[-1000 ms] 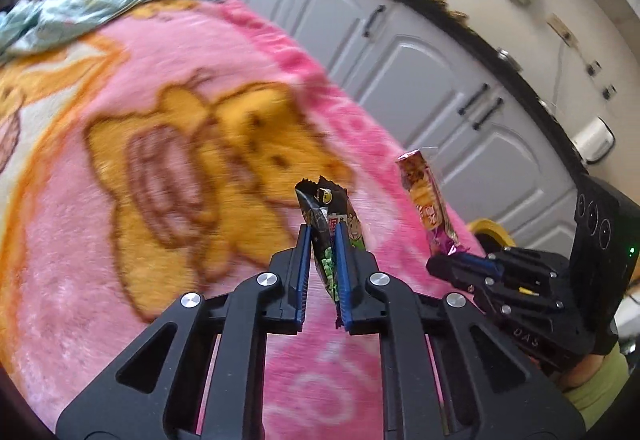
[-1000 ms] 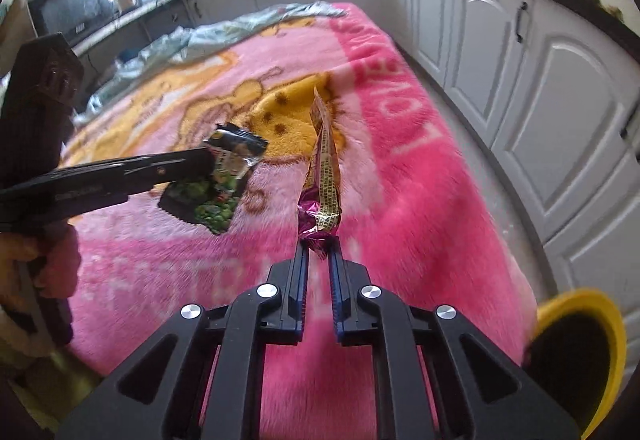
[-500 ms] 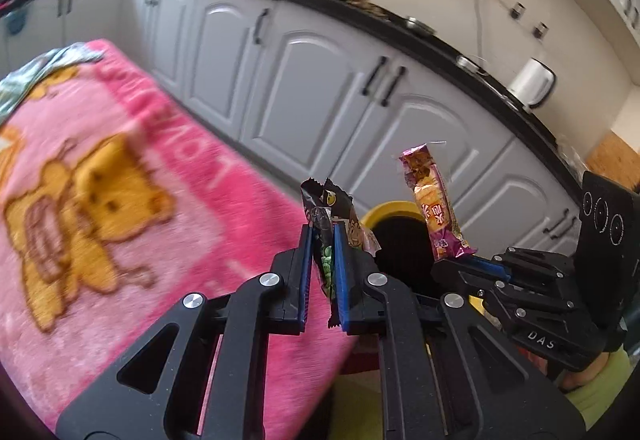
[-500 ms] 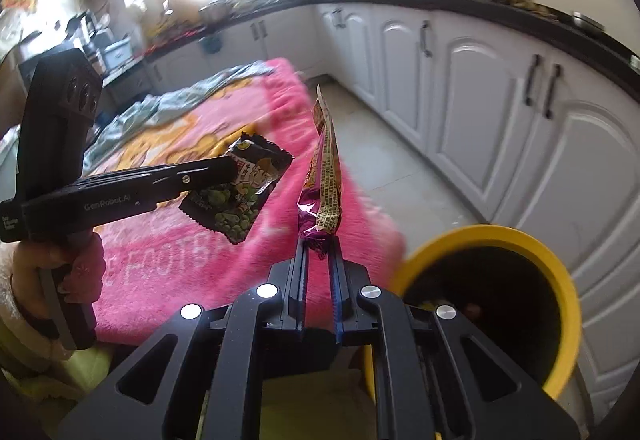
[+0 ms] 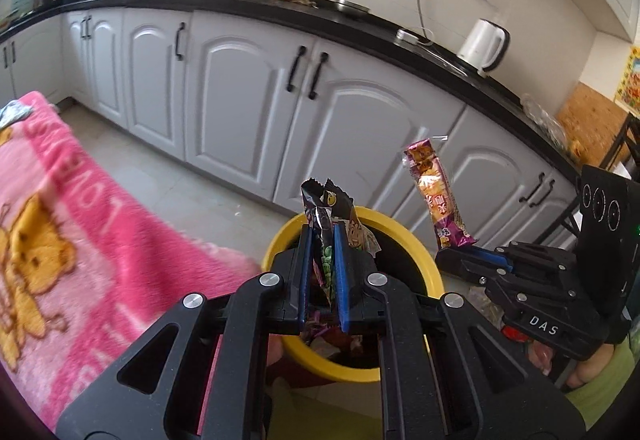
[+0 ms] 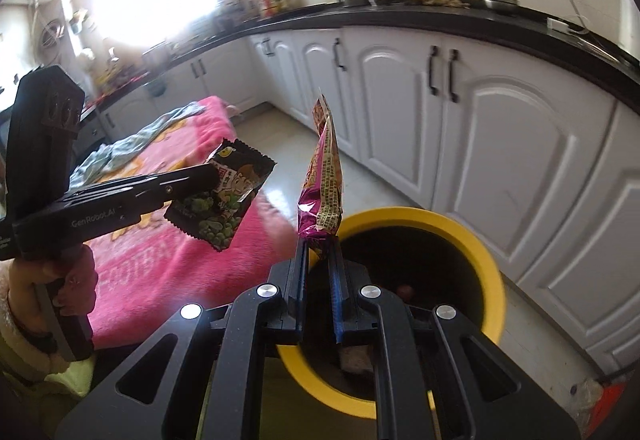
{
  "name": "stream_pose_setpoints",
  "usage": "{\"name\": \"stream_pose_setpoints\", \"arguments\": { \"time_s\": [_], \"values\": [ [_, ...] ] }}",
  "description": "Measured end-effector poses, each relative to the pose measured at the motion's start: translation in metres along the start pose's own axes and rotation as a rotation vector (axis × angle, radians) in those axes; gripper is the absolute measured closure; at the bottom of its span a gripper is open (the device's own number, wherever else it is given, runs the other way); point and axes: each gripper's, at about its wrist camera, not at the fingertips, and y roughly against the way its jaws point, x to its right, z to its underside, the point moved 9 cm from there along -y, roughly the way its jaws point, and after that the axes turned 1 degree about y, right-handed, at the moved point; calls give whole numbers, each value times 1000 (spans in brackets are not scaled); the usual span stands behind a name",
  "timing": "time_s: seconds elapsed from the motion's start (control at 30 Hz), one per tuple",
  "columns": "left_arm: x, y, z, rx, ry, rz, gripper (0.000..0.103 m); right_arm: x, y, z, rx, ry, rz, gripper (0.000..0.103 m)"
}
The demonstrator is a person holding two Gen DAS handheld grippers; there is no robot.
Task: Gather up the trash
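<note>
Above the yellow-rimmed trash bin, the left gripper has its blue-padded fingers pinched narrowly on a dark pea-snack wrapper, which stands upright between them with its torn top edge uppermost. Just to its right, the right gripper is clamped on the crimped bottom end of a purple-and-orange snack wrapper, which also points upward. The two wrappers are near each other but apart, both over or just in front of the bin's dark opening; some litter lies inside.

The bin stands on a pale tiled floor, beside a pink cartoon-print blanket. White kitchen cabinets under a black countertop run behind, with a white electric kettle on top.

The left hand grips its tool's handle, fingers wrapped round, the tool reaching level toward the bin.
</note>
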Motion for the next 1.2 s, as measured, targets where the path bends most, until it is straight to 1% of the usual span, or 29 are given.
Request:
{"name": "stream_pose_setpoints", "arguments": {
  "time_s": [0.13,0.23,0.4,0.47,0.5,0.53,0.6,0.63,0.67,0.73,0.77,0.8,0.83,0.9,0.93,1.0,1.03,1.07,1.1,1.2],
  "values": [
    [15,-15,2,-17,-21,16,97,23,8,10,6,-39,39,93],
    [26,-26,4,-27,-41,24,97,36,11,18,3,-62,52,93],
    [38,-44,12,-46,-59,38,96,48,5,36,-35,-89,59,93],
    [39,-50,15,-57,-59,41,95,51,-3,40,-54,-104,64,92],
    [38,-52,17,-64,-57,40,87,53,-5,43,-63,-112,74,88],
    [37,-53,18,-68,-55,38,83,55,-7,45,-70,-119,80,84],
    [34,-54,21,-74,-54,31,68,59,-8,49,-75,-138,91,72],
    [33,-53,21,-74,-52,32,63,61,-7,51,-77,-147,95,68],
    [31,-50,21,-69,-50,30,57,62,-5,52,-76,-157,96,62],
    [27,-45,20,-61,-47,23,54,61,1,53,-62,-167,102,59],
    [23,-40,20,-55,-39,21,51,60,6,53,-58,-172,107,59],
    [21,-35,19,-47,-35,20,42,58,11,53,-50,-175,107,56],
    [19,-30,18,-38,-34,17,39,52,17,52,-34,-172,105,53],
    [15,-19,16,-16,-34,3,29,46,26,49,-11,-155,118,41],
    [13,-13,15,-6,-33,-3,27,41,30,47,1,-146,126,38],
    [8,3,13,16,-28,-13,16,26,44,43,39,-121,142,25],
    [5,10,13,24,-27,-17,13,19,51,41,59,-111,155,22],
    [2,20,12,39,-28,-25,11,15,56,40,74,-104,164,16],
    [0,27,12,49,-31,-30,11,9,62,37,95,-99,172,12],
    [-9,51,12,79,-30,-64,11,-7,80,32,158,-94,195,7]
  ]
}}
